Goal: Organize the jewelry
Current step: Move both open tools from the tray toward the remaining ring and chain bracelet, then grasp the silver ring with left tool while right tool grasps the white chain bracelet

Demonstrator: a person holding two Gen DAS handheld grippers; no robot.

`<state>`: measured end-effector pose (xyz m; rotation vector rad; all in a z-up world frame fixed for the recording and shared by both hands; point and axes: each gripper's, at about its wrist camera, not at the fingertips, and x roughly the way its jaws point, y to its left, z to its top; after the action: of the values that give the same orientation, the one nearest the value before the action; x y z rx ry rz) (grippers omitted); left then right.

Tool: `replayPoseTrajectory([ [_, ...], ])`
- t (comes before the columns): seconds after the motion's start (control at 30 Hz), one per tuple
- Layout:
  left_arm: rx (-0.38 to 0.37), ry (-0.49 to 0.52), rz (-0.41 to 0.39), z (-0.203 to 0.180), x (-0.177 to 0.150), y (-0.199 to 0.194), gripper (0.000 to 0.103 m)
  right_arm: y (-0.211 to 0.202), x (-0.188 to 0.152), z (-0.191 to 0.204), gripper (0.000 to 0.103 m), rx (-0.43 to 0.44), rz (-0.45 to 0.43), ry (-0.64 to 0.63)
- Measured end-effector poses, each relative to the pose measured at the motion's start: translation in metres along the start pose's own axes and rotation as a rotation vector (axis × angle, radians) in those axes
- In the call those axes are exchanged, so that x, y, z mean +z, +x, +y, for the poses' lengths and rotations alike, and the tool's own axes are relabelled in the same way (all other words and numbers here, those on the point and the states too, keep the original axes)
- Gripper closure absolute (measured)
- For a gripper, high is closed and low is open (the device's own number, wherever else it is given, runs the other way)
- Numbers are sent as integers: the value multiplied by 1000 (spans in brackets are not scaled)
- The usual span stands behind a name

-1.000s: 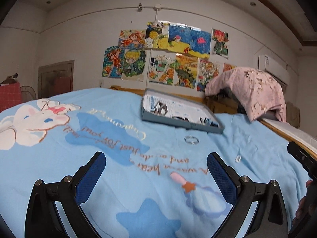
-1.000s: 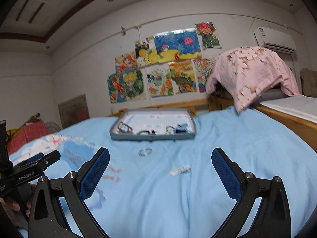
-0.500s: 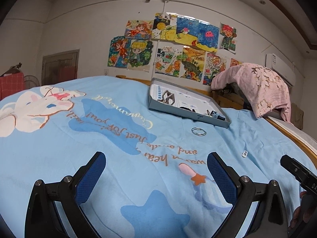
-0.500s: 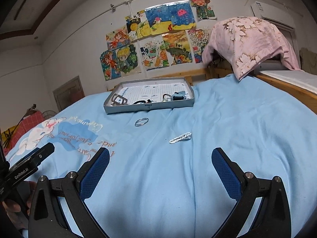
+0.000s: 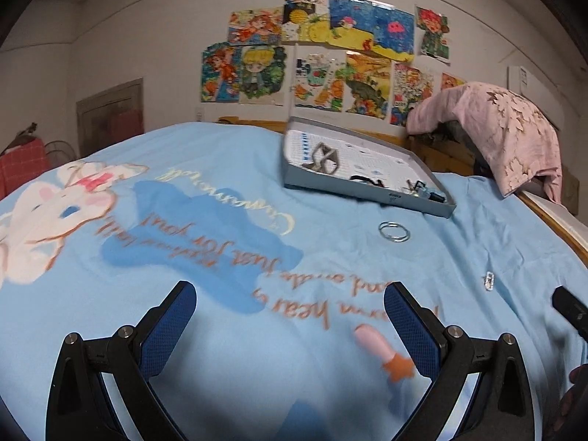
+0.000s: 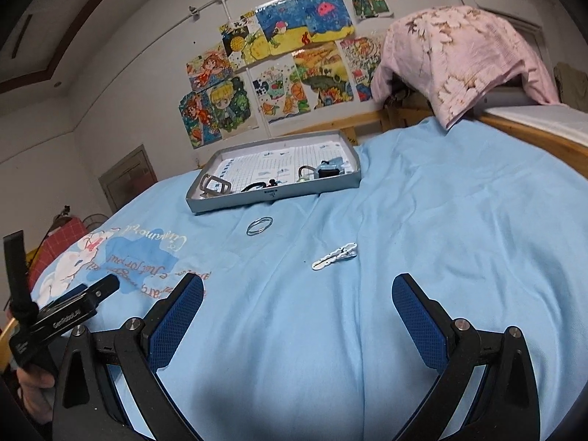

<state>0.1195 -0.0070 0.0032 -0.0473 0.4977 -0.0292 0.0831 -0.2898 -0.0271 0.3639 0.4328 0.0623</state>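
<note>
Right gripper (image 6: 297, 312), left gripper (image 5: 290, 316): fingers spread, empty, above the blue bedsheet (image 6: 441, 220). White hair clip (image 6: 334, 256), then bangles (image 6: 259, 225), apparently two, lie loose before the grey tray (image 6: 272, 195). Risk: flat pieces sink into soft sheet; pads pinch fabric.

A white wall (image 5: 147, 36) hung with colourful drawings (image 5: 323, 51) rises behind the blue-sheeted bed (image 6: 441, 220).

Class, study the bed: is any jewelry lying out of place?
Yes. The ring and the white clip lie loose on the blue sheet, outside the tray, which already holds other pieces. Both tools, left and right, are open and empty.
</note>
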Motion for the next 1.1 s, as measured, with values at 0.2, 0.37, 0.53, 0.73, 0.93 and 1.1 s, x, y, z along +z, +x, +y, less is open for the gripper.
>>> replayPoseTrajectory([
  [0.2, -48, 92, 29, -28, 10, 29, 0, 38, 1, -4, 35, 50, 81, 16],
  [0.37, -112, 125, 59, -42, 15, 53, 0, 70, -2, -13, 53, 42, 156, 75],
  [0.53, -178, 84, 104, -46, 24, 85, 0, 92, -3, -18, 55, 32, 183, 100],
  [0.73, -239, 123, 152, -65, 31, 120, 9, 117, 4, -18, 57, 13, 189, 112],
  [0.93, -268, 106, 169, -72, 40, 149, 21, 142, 9, -24, 82, 0, 212, 130],
  [1.1, -320, 134, 192, -82, 43, 166, 23, 165, 15, -22, 90, 17, 220, 98],
])
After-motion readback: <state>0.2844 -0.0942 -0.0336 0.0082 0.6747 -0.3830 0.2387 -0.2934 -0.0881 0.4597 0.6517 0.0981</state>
